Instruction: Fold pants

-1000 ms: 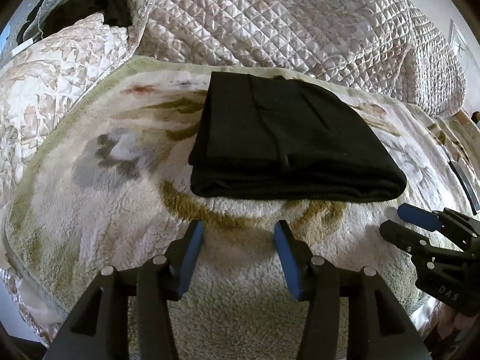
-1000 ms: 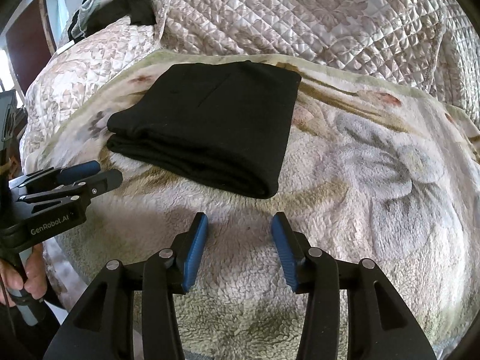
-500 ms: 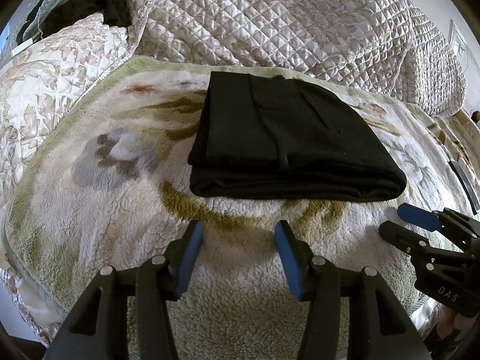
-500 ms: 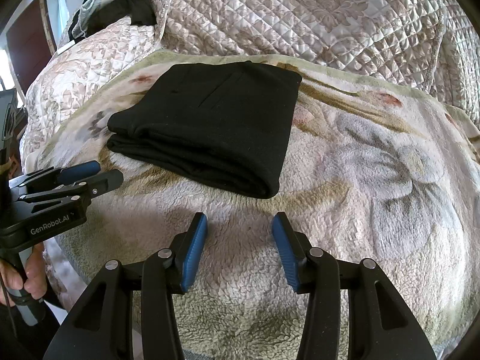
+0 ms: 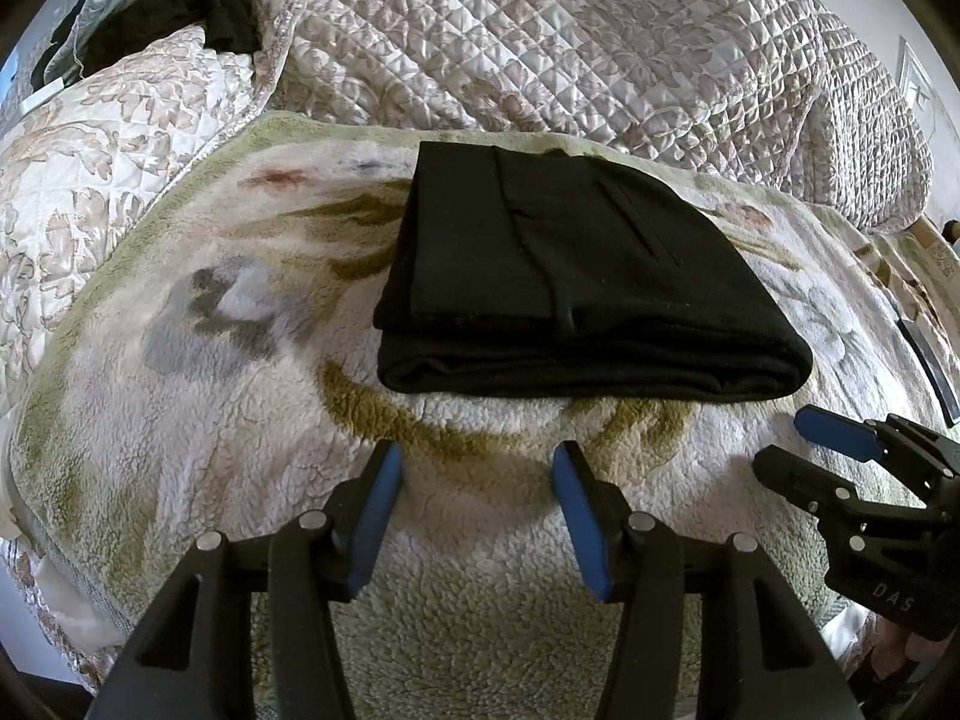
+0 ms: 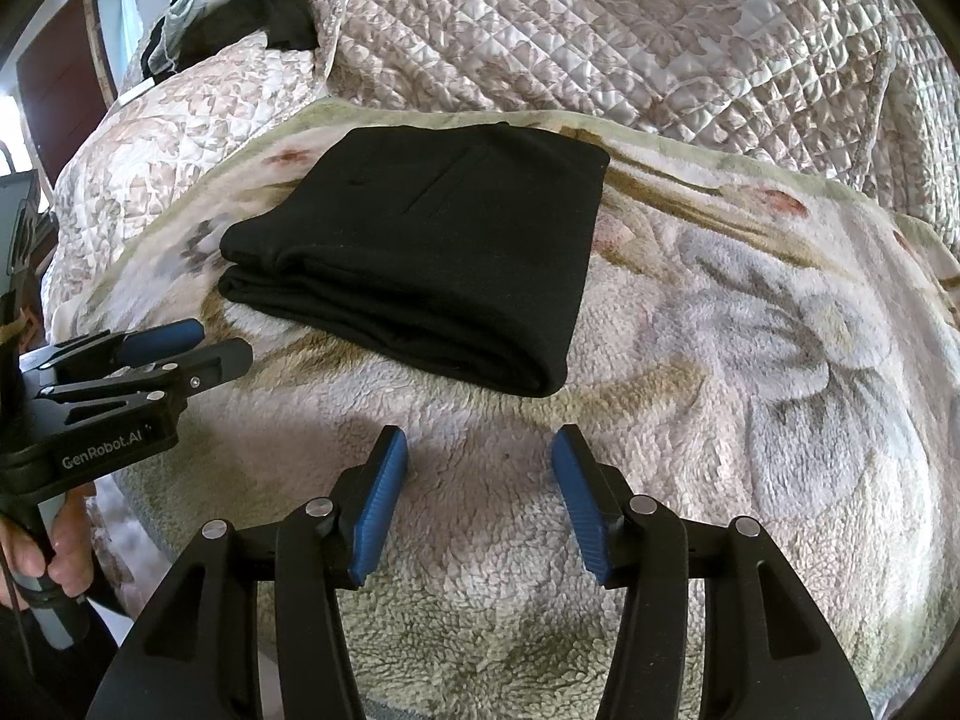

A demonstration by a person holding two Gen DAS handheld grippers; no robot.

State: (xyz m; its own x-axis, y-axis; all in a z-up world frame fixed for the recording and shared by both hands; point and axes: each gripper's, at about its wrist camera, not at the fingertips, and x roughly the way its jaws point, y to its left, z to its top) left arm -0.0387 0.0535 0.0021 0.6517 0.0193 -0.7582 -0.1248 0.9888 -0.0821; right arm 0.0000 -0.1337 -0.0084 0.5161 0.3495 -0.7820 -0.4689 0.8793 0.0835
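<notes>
Your black pants (image 5: 576,294) lie folded into a compact stack at twelve o'clock on the fleece blanket (image 5: 180,420). Left gripper (image 5: 477,468) and right gripper (image 6: 480,450) are both released, empty. Folding appears complete.

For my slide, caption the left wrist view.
Folded black pants lie on the fleece blanket; both open claws, left and right, hover apart.
</notes>
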